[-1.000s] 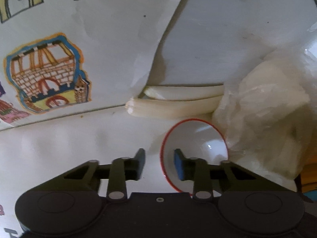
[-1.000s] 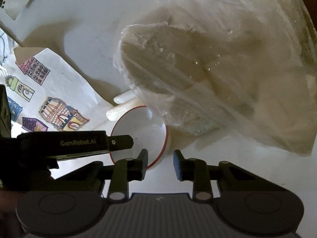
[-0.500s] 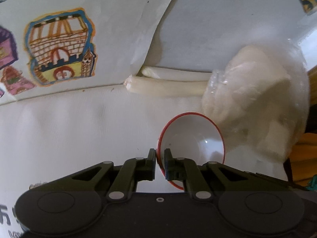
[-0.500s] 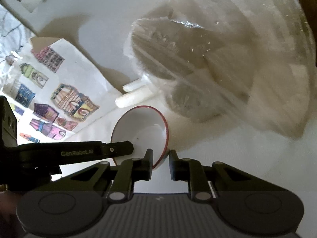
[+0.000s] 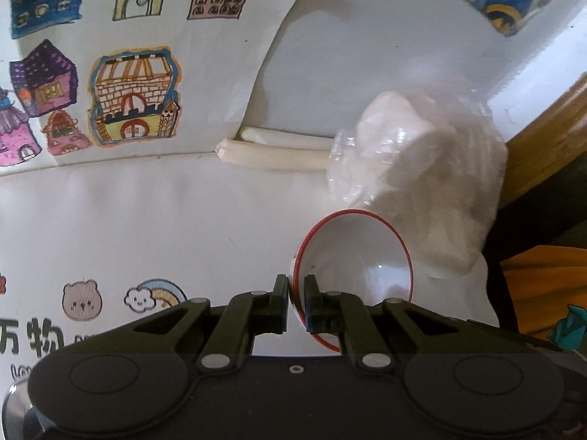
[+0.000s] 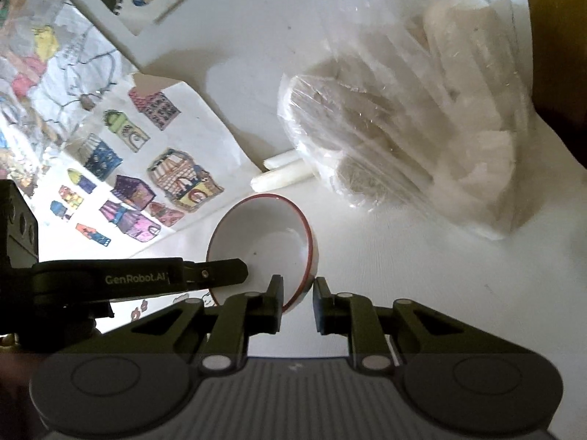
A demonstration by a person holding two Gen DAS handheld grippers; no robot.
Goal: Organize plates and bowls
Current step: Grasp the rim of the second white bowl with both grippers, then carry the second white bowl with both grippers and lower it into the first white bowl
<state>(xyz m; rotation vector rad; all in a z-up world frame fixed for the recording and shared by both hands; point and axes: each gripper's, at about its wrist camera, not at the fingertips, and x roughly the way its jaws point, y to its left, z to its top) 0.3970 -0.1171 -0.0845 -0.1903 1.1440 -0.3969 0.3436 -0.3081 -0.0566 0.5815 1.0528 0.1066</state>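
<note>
A small white bowl with a red rim (image 5: 354, 267) hangs tilted above the white tabletop, held from two sides. My left gripper (image 5: 295, 293) is shut on its left rim, one pad inside and one outside. In the right wrist view the same bowl (image 6: 260, 242) has my right gripper (image 6: 298, 293) shut on its near right rim. From the left, one of the left gripper's fingers (image 6: 220, 273) reaches onto the opposite rim. The bowl looks empty.
A clear plastic bag of pale white pieces (image 5: 422, 183) (image 6: 422, 128) lies just beyond the bowl, with two white sticks (image 5: 275, 154) (image 6: 282, 176) poking out. Coloured drawings of houses on paper (image 5: 128, 99) (image 6: 146, 190) cover the left. The table's wooden edge (image 5: 543, 139) runs at the right.
Both grippers closed on the bowl's rim, then rose with it. The table, bag and drawings now look smaller and farther off.
</note>
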